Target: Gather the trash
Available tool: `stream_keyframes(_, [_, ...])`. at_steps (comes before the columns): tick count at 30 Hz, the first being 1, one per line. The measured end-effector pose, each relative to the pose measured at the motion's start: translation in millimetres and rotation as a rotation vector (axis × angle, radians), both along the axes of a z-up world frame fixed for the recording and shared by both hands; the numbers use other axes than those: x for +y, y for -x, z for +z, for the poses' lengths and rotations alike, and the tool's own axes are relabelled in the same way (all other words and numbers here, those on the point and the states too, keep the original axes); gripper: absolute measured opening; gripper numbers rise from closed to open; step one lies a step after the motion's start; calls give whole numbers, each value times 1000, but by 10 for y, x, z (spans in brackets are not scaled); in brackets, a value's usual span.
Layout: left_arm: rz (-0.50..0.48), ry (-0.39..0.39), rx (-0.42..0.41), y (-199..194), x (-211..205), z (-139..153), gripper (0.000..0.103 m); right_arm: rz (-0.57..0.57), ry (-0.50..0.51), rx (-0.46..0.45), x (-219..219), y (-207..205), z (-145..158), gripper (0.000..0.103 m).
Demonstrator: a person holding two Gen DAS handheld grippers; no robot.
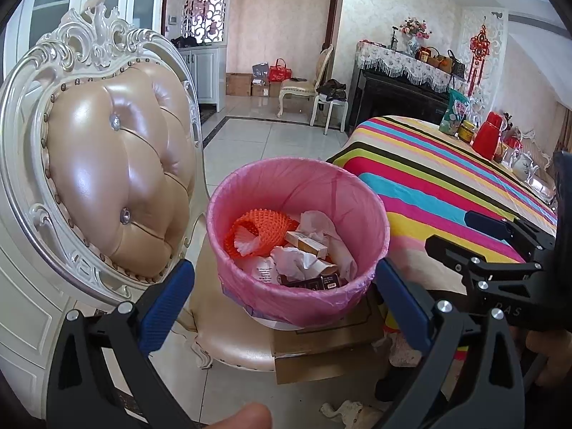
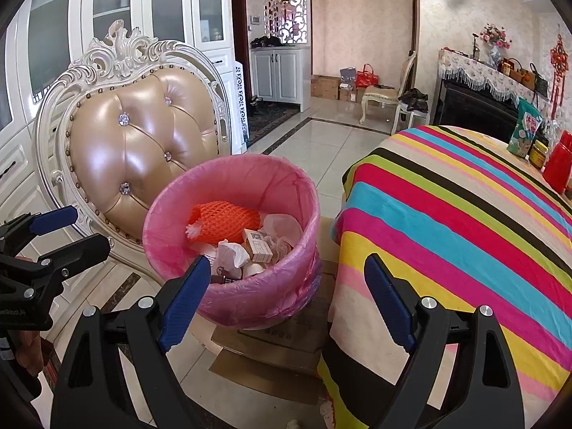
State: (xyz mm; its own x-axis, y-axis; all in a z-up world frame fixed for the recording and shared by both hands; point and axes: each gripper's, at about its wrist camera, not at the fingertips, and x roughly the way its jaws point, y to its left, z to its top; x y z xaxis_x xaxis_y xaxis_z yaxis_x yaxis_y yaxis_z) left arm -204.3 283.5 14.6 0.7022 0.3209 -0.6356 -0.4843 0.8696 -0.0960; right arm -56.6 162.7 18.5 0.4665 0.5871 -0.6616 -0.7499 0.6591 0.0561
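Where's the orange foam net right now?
The orange foam net lies inside the pink-lined bin, on its far left side toward the chair, next to crumpled tissue and a small carton.

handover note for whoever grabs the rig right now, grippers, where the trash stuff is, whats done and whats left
Left gripper: open, empty, aimed at the bin.
Right gripper: open, empty, beside the left.
Pink-lined bin sits on cardboard on the chair seat, next to the striped table.
Done: orange foam net, crumpled tissues and small boxes are in the bin.
Left: crumpled paper on the floor near the table edge; check for more.
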Motion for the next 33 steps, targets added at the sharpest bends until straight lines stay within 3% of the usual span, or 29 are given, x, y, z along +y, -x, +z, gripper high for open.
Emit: stream_keyframes(33, [-9,1,-14,5,24,7,98,4,-1,-5,33,28,0,83])
